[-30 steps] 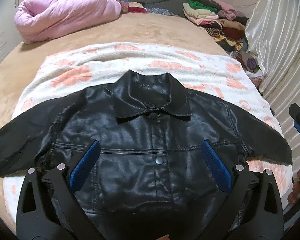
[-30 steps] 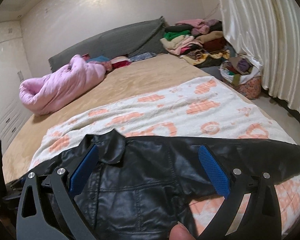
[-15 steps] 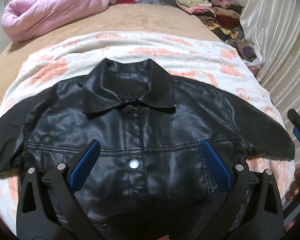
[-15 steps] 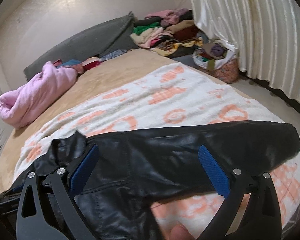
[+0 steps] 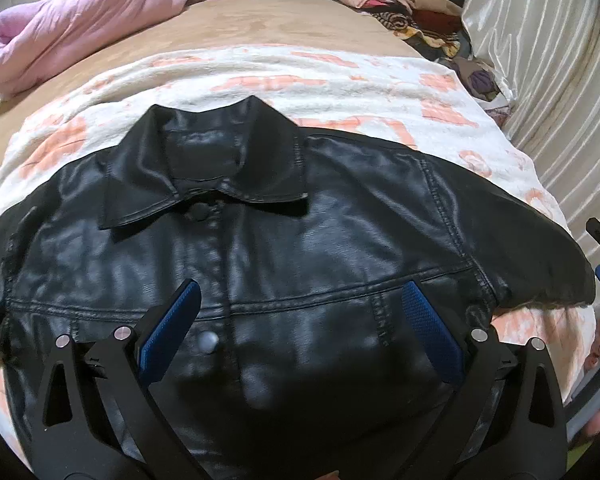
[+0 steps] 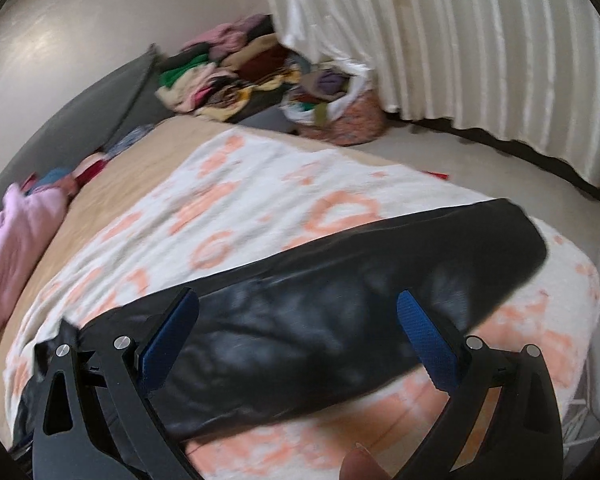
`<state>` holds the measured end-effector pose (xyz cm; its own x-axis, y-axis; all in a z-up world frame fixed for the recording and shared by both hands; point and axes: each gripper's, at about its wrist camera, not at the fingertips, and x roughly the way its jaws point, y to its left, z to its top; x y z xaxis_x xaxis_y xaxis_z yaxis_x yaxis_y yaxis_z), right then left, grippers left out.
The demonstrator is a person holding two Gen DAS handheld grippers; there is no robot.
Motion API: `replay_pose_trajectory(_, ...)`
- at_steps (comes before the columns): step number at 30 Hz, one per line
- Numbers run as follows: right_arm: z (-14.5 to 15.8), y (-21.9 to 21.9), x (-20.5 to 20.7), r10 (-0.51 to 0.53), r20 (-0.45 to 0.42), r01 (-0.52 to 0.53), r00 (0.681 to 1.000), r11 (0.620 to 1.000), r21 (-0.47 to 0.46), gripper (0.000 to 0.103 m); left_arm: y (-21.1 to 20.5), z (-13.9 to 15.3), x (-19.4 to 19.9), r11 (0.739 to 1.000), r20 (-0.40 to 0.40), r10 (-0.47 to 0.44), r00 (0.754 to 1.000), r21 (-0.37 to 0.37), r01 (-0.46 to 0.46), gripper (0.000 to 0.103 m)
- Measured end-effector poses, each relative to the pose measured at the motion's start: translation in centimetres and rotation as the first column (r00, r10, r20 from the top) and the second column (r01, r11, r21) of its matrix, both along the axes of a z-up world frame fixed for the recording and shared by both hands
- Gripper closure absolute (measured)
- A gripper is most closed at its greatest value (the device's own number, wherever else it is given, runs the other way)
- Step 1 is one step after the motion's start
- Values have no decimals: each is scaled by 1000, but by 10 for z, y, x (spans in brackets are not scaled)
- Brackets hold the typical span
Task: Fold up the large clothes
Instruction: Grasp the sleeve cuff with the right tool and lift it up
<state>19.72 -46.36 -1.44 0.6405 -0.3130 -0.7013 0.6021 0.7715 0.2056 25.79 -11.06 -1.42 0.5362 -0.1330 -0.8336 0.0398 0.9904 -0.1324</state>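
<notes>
Overhead, both open-jawed grippers, left (image 5: 300, 332) and right (image 6: 298, 332), hover above a black leather jacket (image 5: 284, 248) spread flat on a floral blanket (image 5: 340, 76).

A glossy black jacket (image 5: 284, 248) is lying on a white blanket (image 5: 340, 80) patterned in peach shapes, over a tan bedspread (image 5: 260, 20), while a pink quilt (image 5: 72, 16), cream curtains (image 6: 480, 40) and blue-padded black grippers are showing around it.
</notes>
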Motion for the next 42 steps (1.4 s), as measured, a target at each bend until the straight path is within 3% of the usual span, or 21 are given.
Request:
replay_pose_trajectory(9, -18, -55, -24, -199, -39, 199, 979, 980, 8, 4, -25, -16, 12, 1000, -23, -26, 999, 16, 26, 9)
replay_pose_trajectory(14, -43, -87, -40, -346, -100, 352, 933, 934, 52, 4, -31, -23, 17, 999, -41, -28, 999, 18, 29, 9)
replay_pose_trajectory(20, -73, -102, -43, -360, -117, 377, 925, 903, 204, 4, -32, -23, 22, 999, -41, -25, 999, 19, 26, 9)
replay_pose_trajectory(22, -84, -106, -41, -353, -102, 367, 930, 882, 296, 4, -33, -22, 23, 999, -40, -25, 999, 20, 25, 9)
replay_pose_trajectory(27, -89, -118, -43, -369, 17, 328, 929, 845, 422, 4, -36, -18, 22, 999, -31, -34, 999, 14, 34, 9)
replay_pose_trajectory(28, -90, -120, -41, -359, 47, 302, 932, 843, 445, 7, -36, -18, 22, 999, -31, -37, 999, 13, 37, 9)
replay_pose_trajectory(30, -92, -124, -40, -351, 93, 267, 932, 836, 479, 38, -35, -18, 21, 999, -34, -43, 999, 15, 43, 9)
replay_pose_trajectory(32, -97, -131, -43, -376, 170, 233, 911, 809, 539, 84, -32, -15, 20, 999, -32, -46, 998, 13, 47, 9)
replay_pose_trajectory(34, -102, -136, -47, -399, 234, 192, 886, 777, 599, 90, -26, -8, 17, 999, -12, -47, 999, 2, 47, 9)
replay_pose_trajectory(35, -98, -136, -50, -397, 248, 183, 884, 780, 598, 92, -24, -5, 16, 999, -8, -50, 999, -7, 50, 9)
replay_pose_trajectory(42, -39, -108, -49, -248, 456, -2, 855, 877, 481, 95, -1, 15, 15, 998, -8, -25, 1000, -57, 24, 9)
